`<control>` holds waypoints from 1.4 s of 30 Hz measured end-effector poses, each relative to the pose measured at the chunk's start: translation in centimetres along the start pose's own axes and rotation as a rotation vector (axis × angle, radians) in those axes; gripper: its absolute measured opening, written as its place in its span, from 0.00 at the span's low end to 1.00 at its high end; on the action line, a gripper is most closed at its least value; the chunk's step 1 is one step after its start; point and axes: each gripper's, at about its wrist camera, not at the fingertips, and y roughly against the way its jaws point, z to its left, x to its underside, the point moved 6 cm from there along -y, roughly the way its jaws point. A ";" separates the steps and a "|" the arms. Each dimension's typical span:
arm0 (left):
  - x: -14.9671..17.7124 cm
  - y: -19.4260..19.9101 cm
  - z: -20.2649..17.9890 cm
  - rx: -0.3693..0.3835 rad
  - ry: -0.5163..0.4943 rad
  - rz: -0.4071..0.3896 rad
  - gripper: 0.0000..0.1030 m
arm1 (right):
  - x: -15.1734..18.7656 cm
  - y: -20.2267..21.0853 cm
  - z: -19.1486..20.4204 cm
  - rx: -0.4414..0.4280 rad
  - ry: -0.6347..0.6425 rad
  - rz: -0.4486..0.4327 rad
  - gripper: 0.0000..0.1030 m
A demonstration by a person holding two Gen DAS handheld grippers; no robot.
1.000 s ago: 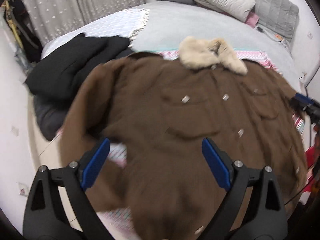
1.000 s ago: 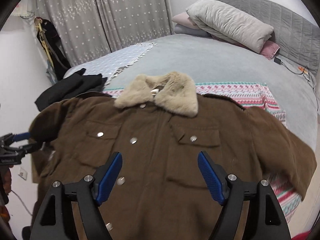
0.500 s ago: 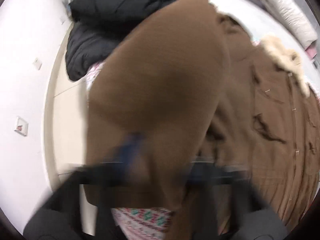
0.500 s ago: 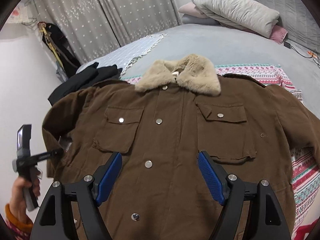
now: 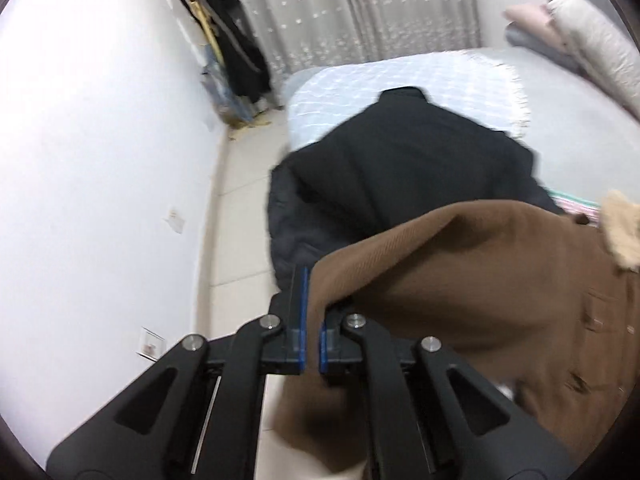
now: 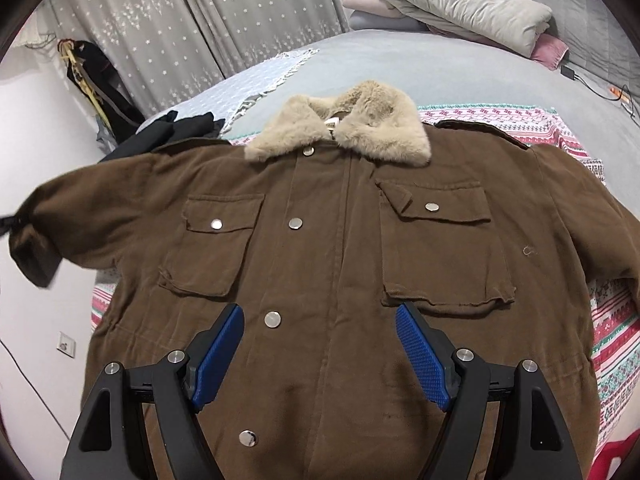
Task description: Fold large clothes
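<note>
A big bed with a grey cover (image 6: 460, 64) fills most of the room. Far back hang grey curtains with small white stars (image 6: 192, 20), and a white wall (image 5: 88, 160) stands on the left. Between that wall and the bed runs a strip of pale tiled floor (image 5: 236, 240). Folded pale quilts and pillows (image 6: 460, 4) sit at the far right end of the bed. A pink and green patterned blanket (image 6: 608, 344) lies on the near part of the bed, and the brown corduroy coat with a tan fur collar (image 6: 340, 248) is spread flat on top of it, front side up. A pile of black clothes (image 5: 400, 168) lies at the left edge of the bed, just beside the coat.

The left gripper (image 5: 310, 320) is squeezed tight on the end of the coat's left sleeve (image 5: 440, 264) and holds it up off the bed, out over the floor. The right gripper (image 6: 320, 344) hangs over the lower middle of the coat with its blue pads wide apart and nothing in them. The grey cover past the collar is bare.
</note>
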 end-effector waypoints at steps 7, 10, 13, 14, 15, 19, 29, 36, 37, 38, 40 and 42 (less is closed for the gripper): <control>-3.0 -8.0 1.6 -0.152 -0.030 0.086 0.35 | -0.3 -0.7 -0.8 0.051 0.027 -0.004 0.77; -3.9 -7.9 3.9 -0.341 -0.064 0.018 0.40 | -0.4 -0.9 -1.6 0.069 0.023 -0.006 0.77; -3.3 -7.4 5.4 -0.278 -0.016 0.036 0.49 | -0.6 -1.4 -2.0 0.082 0.026 0.009 0.77; -3.0 -7.2 5.5 -0.249 -0.002 0.038 0.50 | -0.6 -1.6 -2.2 0.087 0.030 0.013 0.77; -2.5 -6.2 5.4 -0.212 0.009 0.028 0.54 | -0.6 -1.6 -2.3 0.090 0.031 0.014 0.77; -0.6 -3.2 2.6 -0.060 0.005 -0.001 0.72 | -0.7 -0.8 -3.3 0.077 0.021 0.013 0.77; 6.8 5.3 -10.1 0.514 0.059 0.068 0.90 | -0.6 4.8 -14.3 0.245 -0.099 -0.048 0.77; 9.9 9.4 -18.1 0.660 -0.036 0.093 0.90 | 2.0 10.3 -29.6 0.415 -0.361 -0.072 0.77; 9.5 8.8 -19.1 0.666 -0.062 0.091 0.90 | 2.3 10.8 -31.6 0.424 -0.407 -0.079 0.77; 9.8 9.5 -20.2 0.668 -0.090 0.087 0.90 | 2.6 11.3 -33.8 0.425 -0.455 -0.089 0.77; 10.2 10.2 -21.2 0.671 -0.116 0.082 0.90 | 3.3 12.0 -39.0 0.441 -0.567 -0.098 0.77; 10.9 11.2 -22.6 0.691 -0.133 0.086 0.90 | 3.6 12.2 -43.3 0.475 -0.641 -0.105 0.77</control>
